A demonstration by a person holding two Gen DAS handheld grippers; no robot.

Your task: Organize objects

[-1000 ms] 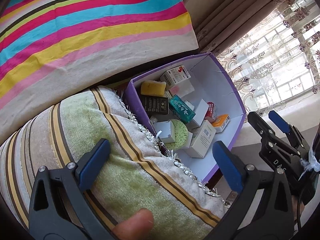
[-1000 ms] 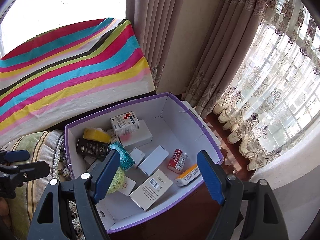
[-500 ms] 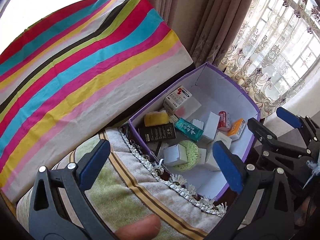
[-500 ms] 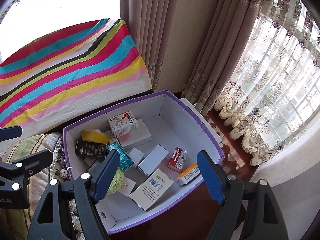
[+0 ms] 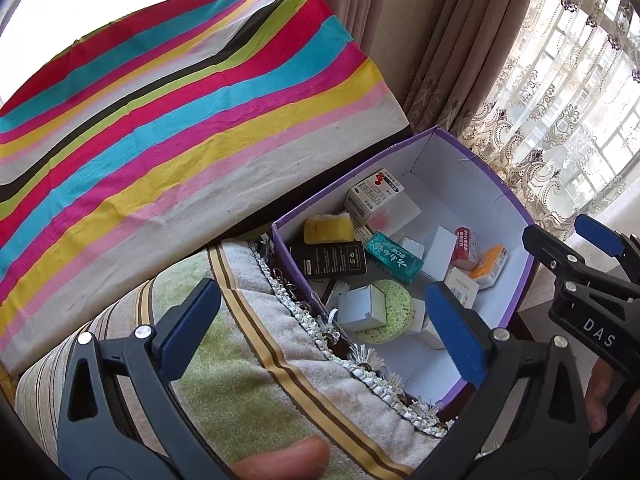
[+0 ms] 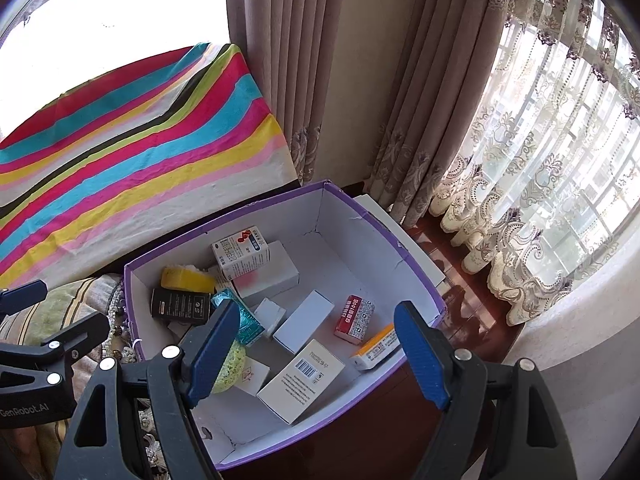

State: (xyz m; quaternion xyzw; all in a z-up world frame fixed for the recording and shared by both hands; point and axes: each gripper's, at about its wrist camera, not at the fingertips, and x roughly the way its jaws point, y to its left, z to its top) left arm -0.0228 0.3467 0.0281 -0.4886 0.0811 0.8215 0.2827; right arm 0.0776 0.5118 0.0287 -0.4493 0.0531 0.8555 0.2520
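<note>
A purple box with white inner walls (image 5: 500, 196) (image 6: 360, 236) holds several small items. Among them are a yellow sponge (image 5: 328, 229) (image 6: 186, 280), a black carton (image 5: 334, 258) (image 6: 180, 306), a teal pack (image 5: 394, 257), a red carton (image 6: 354, 317), an orange carton (image 6: 376, 347) and a barcoded white carton (image 6: 302, 380). My left gripper (image 5: 324, 324) hangs open and empty over the cushion edge beside the box. Above the box's near end, my right gripper (image 6: 318, 346) also stands open with nothing in it.
A green and beige striped cushion with a fringe (image 5: 248, 360) lies left of the box. A bright striped cloth (image 5: 160, 120) covers the furniture behind. Curtains (image 6: 520, 200) hang at the right over a dark wooden floor (image 6: 460, 280). A thumb (image 5: 280, 460) shows at the bottom edge.
My left gripper has risen and turned, so the box now sits more towards the middle of its view and less of the cushion shows. The right gripper has stayed in place.
</note>
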